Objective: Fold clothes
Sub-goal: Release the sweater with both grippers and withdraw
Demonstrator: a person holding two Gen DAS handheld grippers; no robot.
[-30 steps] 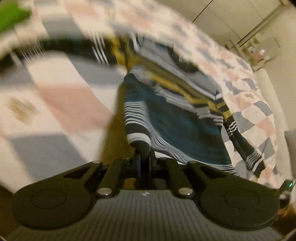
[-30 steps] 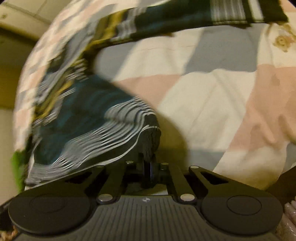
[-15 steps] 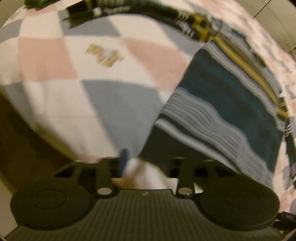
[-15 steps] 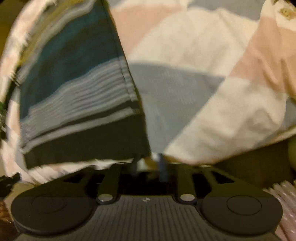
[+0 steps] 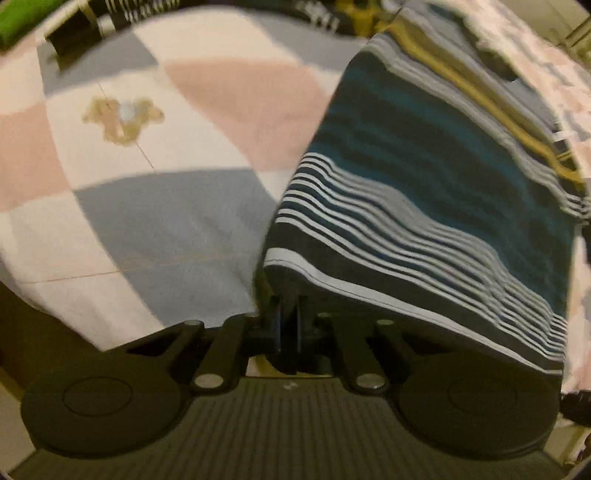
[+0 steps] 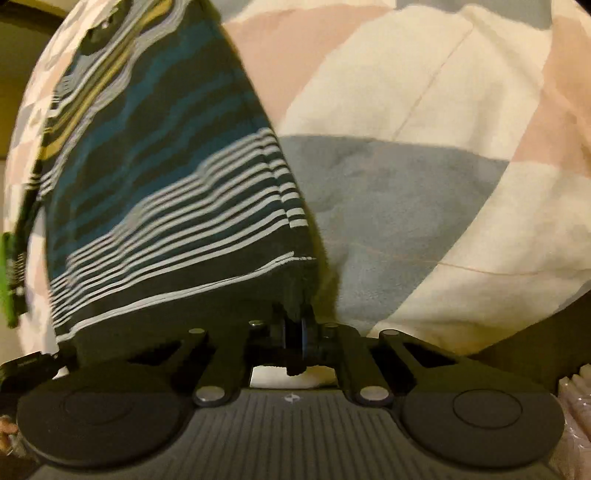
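Note:
A striped sweater (image 5: 424,177) in teal, black, white and yellow lies stretched over a checked bedspread (image 5: 166,221). My left gripper (image 5: 288,325) is shut on the hem's left corner, right at the bed's near edge. In the right wrist view the same sweater (image 6: 155,177) runs away to the upper left. My right gripper (image 6: 295,332) is shut on the hem's right corner. The hem hangs taut between the two grippers. A sleeve (image 5: 118,11) trails across the top of the left wrist view.
The bedspread (image 6: 424,184) has pink, grey and cream patches and a small bear print (image 5: 123,116). A green item (image 5: 14,18) lies at the far left corner. The bed's edge drops into dark shadow below both grippers.
Both grippers have pulled the hem down toward the bed's near edge, and the sweater's body now lies flat and stretched instead of bunched up. Half a second ago both looked briefly open.

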